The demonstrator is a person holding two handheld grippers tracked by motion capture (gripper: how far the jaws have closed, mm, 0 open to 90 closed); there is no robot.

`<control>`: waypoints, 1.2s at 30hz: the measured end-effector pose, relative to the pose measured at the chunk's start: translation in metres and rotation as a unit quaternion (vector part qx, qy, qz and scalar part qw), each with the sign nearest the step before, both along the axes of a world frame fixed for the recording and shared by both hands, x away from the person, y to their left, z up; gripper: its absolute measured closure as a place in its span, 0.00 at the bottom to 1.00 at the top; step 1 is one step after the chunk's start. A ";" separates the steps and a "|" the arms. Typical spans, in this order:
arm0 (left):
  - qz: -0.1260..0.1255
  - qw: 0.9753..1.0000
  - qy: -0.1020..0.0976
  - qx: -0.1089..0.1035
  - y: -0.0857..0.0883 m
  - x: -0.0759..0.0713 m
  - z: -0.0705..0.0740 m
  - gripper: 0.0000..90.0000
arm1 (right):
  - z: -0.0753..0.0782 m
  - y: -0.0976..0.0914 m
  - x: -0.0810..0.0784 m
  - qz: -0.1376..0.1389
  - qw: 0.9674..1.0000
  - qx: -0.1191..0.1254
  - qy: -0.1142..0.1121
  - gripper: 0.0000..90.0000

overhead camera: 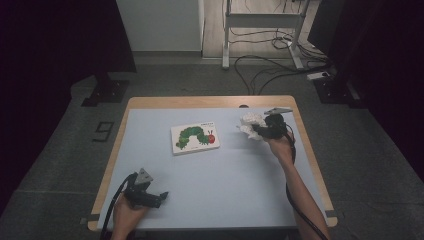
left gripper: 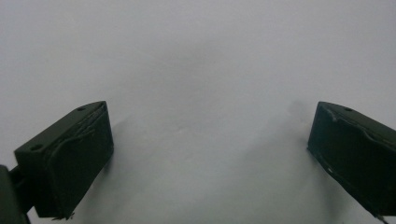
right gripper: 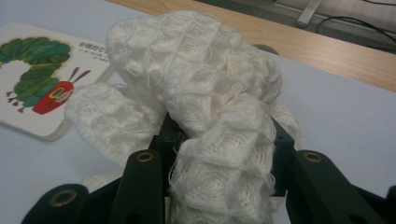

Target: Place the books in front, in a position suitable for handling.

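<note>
A white knitted cloth (right gripper: 205, 93) bunches up between my right gripper's black jaws, which are shut on it. In the high view the cloth (overhead camera: 250, 124) hangs from my right gripper (overhead camera: 259, 131), lifted a little above the far right part of the blue-grey table (overhead camera: 210, 170). A picture book with a green caterpillar (overhead camera: 195, 138) lies flat at the table's middle, left of the cloth; its corner (right gripper: 32, 79) lies behind the cloth. My left gripper (overhead camera: 161, 196) rests near the front left edge, and its jaws (left gripper: 210, 154) stand wide apart with bare table between them.
A wooden rim (overhead camera: 210, 102) borders the table at the far side. Beyond it on the grey floor stand a white frame (overhead camera: 260, 30) with trailing cables (overhead camera: 270, 70) and dark stands at both sides.
</note>
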State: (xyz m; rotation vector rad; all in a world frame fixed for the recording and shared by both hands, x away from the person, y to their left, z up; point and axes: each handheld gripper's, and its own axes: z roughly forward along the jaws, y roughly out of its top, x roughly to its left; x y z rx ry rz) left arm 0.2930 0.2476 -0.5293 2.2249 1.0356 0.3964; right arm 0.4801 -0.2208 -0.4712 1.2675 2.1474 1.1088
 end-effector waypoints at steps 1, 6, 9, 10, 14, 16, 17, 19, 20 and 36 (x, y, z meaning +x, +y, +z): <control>0.000 1.000 0.000 0.000 0.000 0.000 0.000 0.00 | 0.004 0.001 -0.004 0.007 1.000 -0.002 -0.003 0.67; 0.000 1.000 0.000 0.000 0.000 0.000 0.000 0.00 | 0.009 0.000 -0.012 0.015 1.000 -0.006 -0.009 0.67; 0.000 1.000 0.000 0.000 0.000 0.000 0.000 0.00 | 0.011 -0.001 -0.016 0.019 1.000 -0.005 -0.011 0.67; 0.000 1.000 0.000 0.000 0.000 0.000 0.000 0.00 | 0.013 -0.002 -0.019 0.021 1.000 -0.006 -0.013 0.67; 0.000 1.000 0.000 0.000 0.000 0.000 0.000 0.00 | 0.019 -0.002 -0.030 0.031 0.999 -0.006 -0.018 0.68; 0.000 1.000 0.000 0.000 0.000 0.000 0.000 0.00 | 0.021 -0.003 -0.035 0.034 0.999 -0.005 -0.019 0.68; 0.000 1.000 0.000 0.000 0.000 0.000 0.000 0.00 | 0.023 -0.003 -0.038 0.036 0.999 -0.003 -0.020 0.68; 0.000 1.000 0.000 0.000 0.000 0.000 0.000 0.00 | 0.027 -0.003 -0.045 0.040 0.999 -0.003 -0.021 0.69; 0.000 1.000 0.000 0.000 0.000 0.000 0.000 0.00 | 0.028 -0.003 -0.048 0.041 0.999 -0.003 -0.022 0.69; 0.001 1.000 0.000 0.000 0.000 0.000 0.000 0.00 | 0.064 -0.005 -0.066 0.051 0.998 -0.016 -0.038 0.71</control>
